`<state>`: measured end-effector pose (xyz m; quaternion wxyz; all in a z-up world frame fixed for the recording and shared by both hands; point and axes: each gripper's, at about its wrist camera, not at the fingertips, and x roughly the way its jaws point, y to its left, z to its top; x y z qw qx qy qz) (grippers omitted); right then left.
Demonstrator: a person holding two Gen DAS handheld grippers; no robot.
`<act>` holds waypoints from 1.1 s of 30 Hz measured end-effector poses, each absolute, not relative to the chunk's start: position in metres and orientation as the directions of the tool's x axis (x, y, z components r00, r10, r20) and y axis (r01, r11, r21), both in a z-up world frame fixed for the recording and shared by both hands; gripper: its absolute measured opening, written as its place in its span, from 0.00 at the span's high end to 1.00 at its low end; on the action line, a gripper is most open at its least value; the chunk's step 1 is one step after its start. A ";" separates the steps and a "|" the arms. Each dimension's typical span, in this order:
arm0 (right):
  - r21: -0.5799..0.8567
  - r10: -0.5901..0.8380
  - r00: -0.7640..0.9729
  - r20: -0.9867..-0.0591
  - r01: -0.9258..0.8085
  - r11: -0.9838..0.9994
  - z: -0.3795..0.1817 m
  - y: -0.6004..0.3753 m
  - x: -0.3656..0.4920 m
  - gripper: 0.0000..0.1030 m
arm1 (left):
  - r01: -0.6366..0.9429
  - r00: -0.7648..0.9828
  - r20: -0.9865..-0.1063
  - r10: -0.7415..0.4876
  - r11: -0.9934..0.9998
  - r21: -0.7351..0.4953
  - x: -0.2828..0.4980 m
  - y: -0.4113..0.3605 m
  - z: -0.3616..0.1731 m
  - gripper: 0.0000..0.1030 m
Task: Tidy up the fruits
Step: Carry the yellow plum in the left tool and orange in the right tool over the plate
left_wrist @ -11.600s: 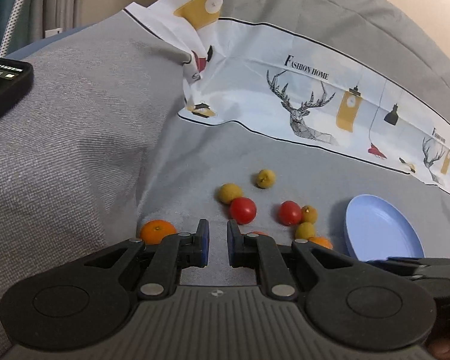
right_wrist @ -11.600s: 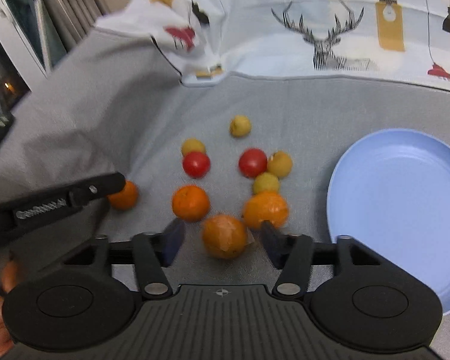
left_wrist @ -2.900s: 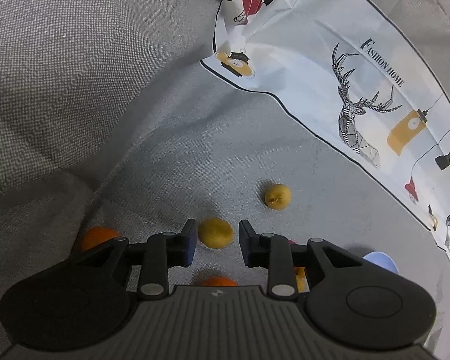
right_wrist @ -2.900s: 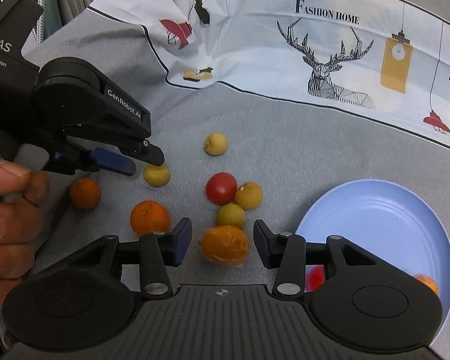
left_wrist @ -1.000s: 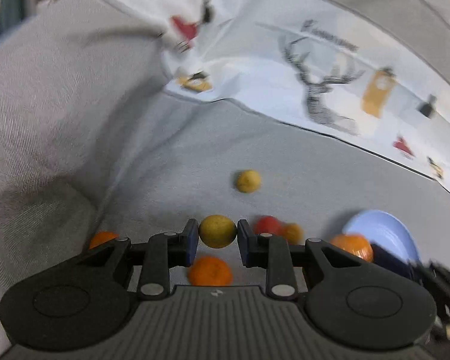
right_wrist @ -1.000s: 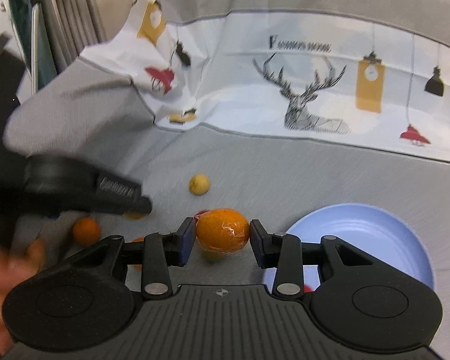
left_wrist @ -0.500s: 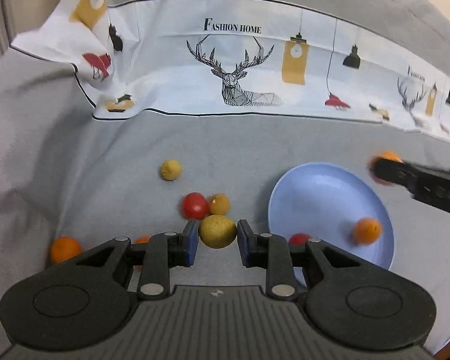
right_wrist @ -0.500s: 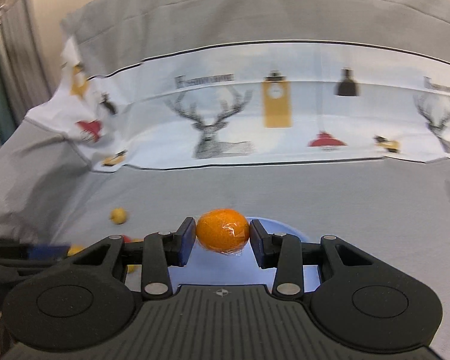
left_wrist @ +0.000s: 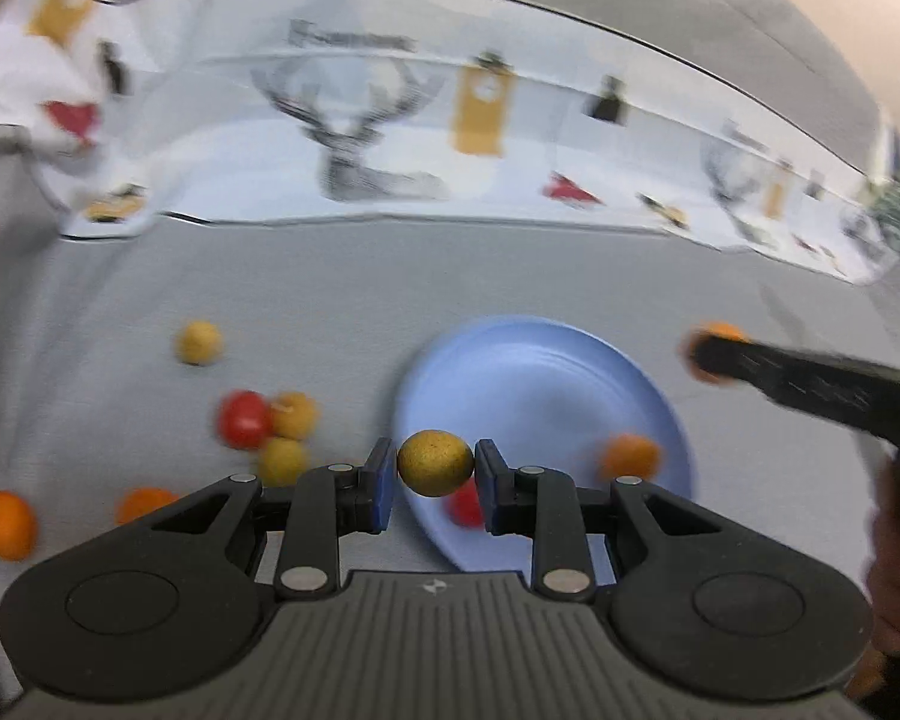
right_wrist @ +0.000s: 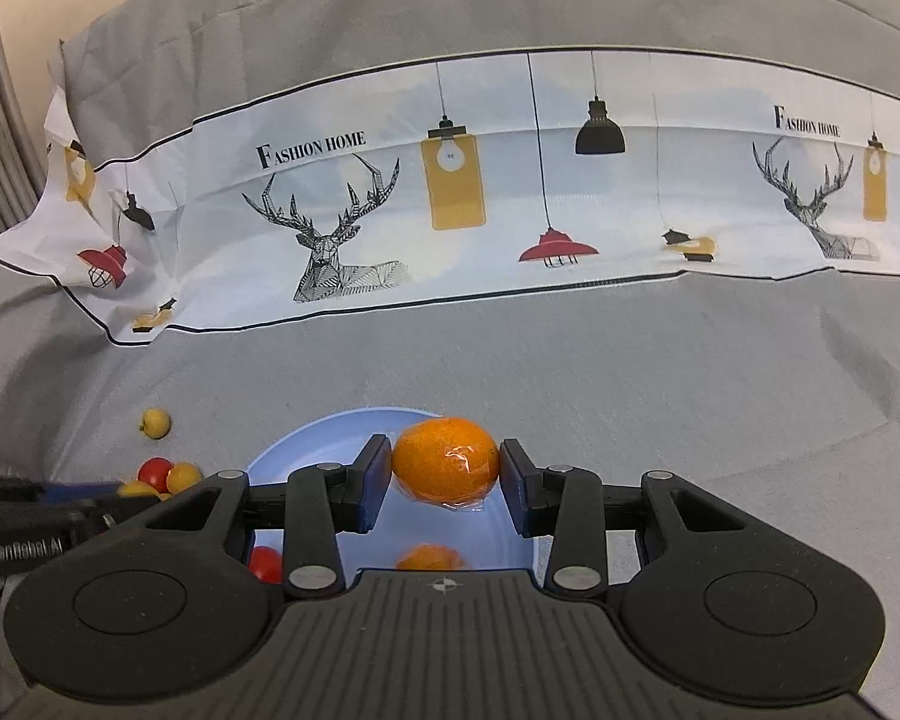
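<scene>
The left hand-held gripper (left_wrist: 435, 474) is clamped narrowly on a small yellow-green fruit (left_wrist: 435, 462), held over the blue plate's (left_wrist: 546, 372) near rim at about 7 o'clock. The right hand-held gripper (right_wrist: 444, 474) pinches a film-wrapped orange (right_wrist: 445, 461) above the same plate (right_wrist: 306, 444) from the far side. The step in hand looks like delivery: both fruits are carried and neither is set down yet. Next, each needs lowering over bare plate, then releasing gently (round fruit rolls). The plate already holds a small orange (left_wrist: 630, 456) at 4 o'clock and a red tomato (left_wrist: 465, 507) at 6 o'clock. Loose fruit (left_wrist: 270, 420) lies on the grey cloth at the plate's 9 o'clock.
</scene>
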<state>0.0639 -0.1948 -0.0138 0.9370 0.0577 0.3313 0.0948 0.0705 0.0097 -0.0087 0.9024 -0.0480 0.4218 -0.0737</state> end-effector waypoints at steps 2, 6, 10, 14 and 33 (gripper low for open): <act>0.179 0.218 0.758 -0.614 -0.135 0.974 -0.015 -0.193 0.066 0.60 | 0.153 0.610 -0.764 -0.213 0.977 -0.150 0.069 -0.002 -0.013 0.70; 0.190 0.232 0.749 -0.620 -0.144 0.971 -0.017 -0.185 0.069 0.60 | 0.241 0.567 -0.787 -0.244 0.962 -0.124 0.066 -0.024 -0.025 0.70; 0.195 0.244 0.740 -0.627 -0.155 0.968 -0.018 -0.174 0.073 0.60 | 0.245 0.539 -0.808 -0.237 0.962 -0.119 0.066 -0.032 -0.036 0.70; 0.194 0.252 0.733 -0.632 -0.165 0.967 -0.019 -0.166 0.075 0.60 | 0.221 0.525 -0.821 -0.226 0.967 -0.125 0.070 -0.032 -0.041 0.70; 0.183 0.261 0.716 -0.647 -0.186 0.965 -0.021 -0.158 0.077 0.60 | 0.205 0.512 -0.831 -0.219 0.970 -0.129 0.076 -0.032 -0.043 0.70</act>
